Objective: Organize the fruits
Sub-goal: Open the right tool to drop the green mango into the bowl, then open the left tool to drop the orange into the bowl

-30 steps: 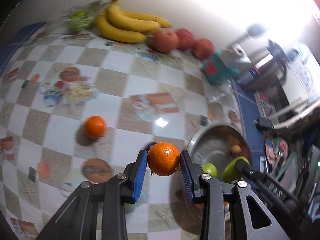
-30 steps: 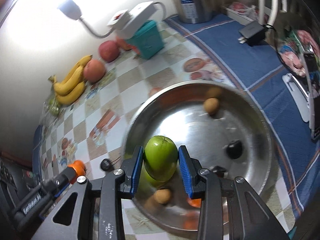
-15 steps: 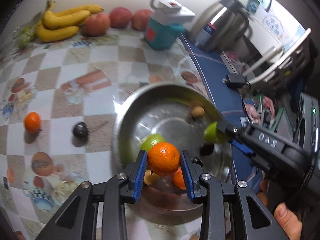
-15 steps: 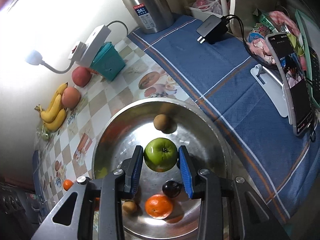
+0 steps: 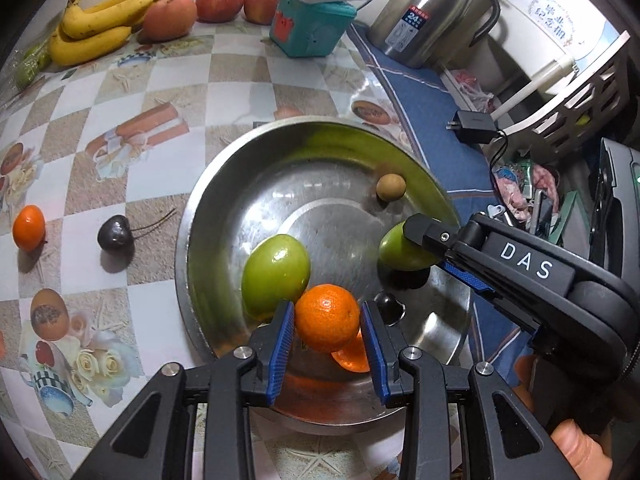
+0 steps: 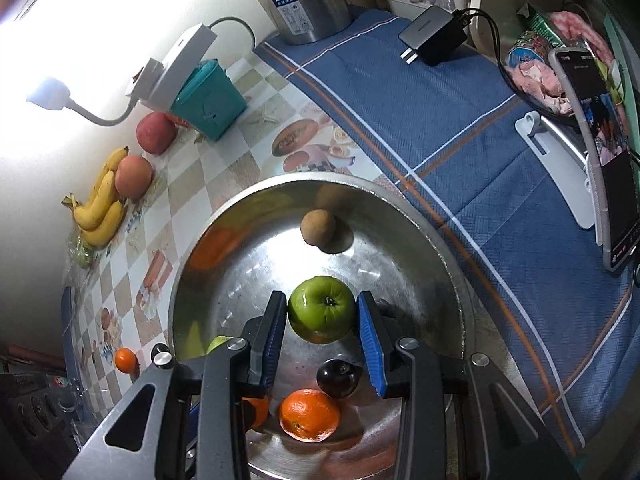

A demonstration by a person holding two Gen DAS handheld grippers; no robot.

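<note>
Both hands are working at once here. The left gripper (image 5: pixel 327 320) is clamping a mandarin (image 5: pixel 327 317) between its blue pads, and it is now hanging over the steel bowl (image 5: pixel 192 220). A second ago that same mandarin was being carried over the checked tablecloth with the bowl only at the edge of view; now the bowl is sitting right beneath the fingers, so the carry is all but finished.

The right gripper (image 6: pixel 322 316) is squeezing a green apple (image 6: pixel 322 309) just as firmly, pads pressing on both flanks, and it is also poised over the bowl (image 6: pixel 448 240). It has been creeping toward the bowl's middle, a smaller shift than the left hand's swing.

Below the left fingers, another green fruit (image 5: pixel 276 271) is lying just beyond the left pad, and an orange one (image 5: pixel 352 354) is peeking out under the held mandarin. A small brown fruit (image 5: pixel 391 187) is resting well ahead of the fingertips near the far wall. A dark cherry (image 6: pixel 338 378) is sitting under the right gripper's right finger.

My read: both fruits are ready for release, and the crowding under the left fingers may make the mandarin roll when it lands. Left of the left fingers, a second mandarin (image 5: pixel 28 227) and a stemmed cherry (image 5: pixel 114 233) are waiting on the cloth, so collecting is not done.
</note>
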